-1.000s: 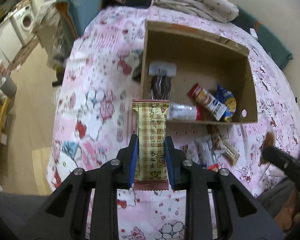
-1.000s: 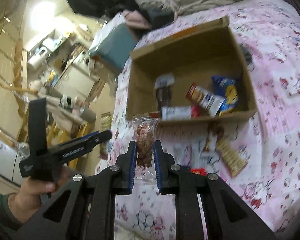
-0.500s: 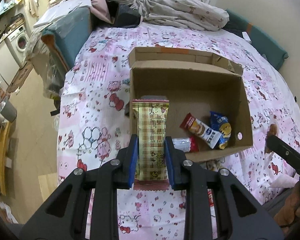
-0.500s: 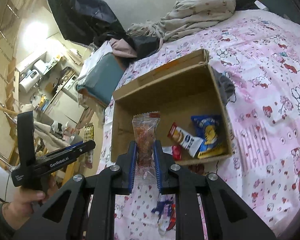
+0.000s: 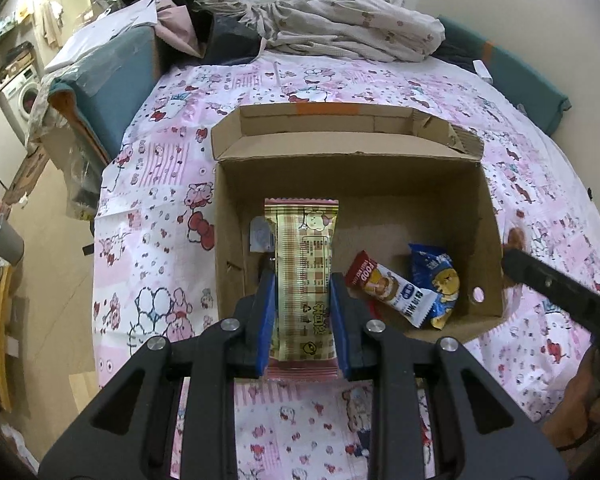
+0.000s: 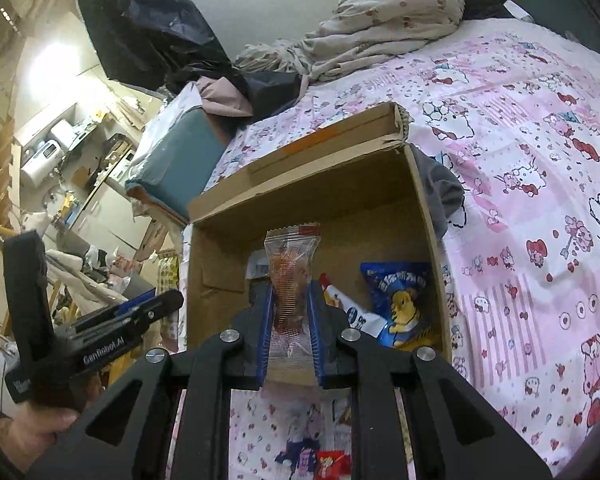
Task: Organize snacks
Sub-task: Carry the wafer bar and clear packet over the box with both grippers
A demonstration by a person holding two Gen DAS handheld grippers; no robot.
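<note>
- Ahead of and below both grippers, the cardboard box [image 5: 488, 216] lies open.
- Your left gripper [image 5: 302, 308] clamps the plaid wafer bar [image 5: 302, 264], long axis pointing boxward.
- Your right gripper [image 6: 290, 320] pinches the clear-wrapped snack [image 6: 291, 276], equally near.

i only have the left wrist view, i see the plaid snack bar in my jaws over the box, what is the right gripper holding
Observer: The right gripper is shut on a clear packet with something reddish brown inside.
Operator: is it over the box too
Observer: In the right wrist view the packet lines up with the near left part of the cardboard box, but I cannot tell whether it is past the near wall.
Operator: anything outside the box on that side
Observer: A grey cloth lies against the box's right wall, and a small red packet lies on the bedspread in front of the box.
</note>
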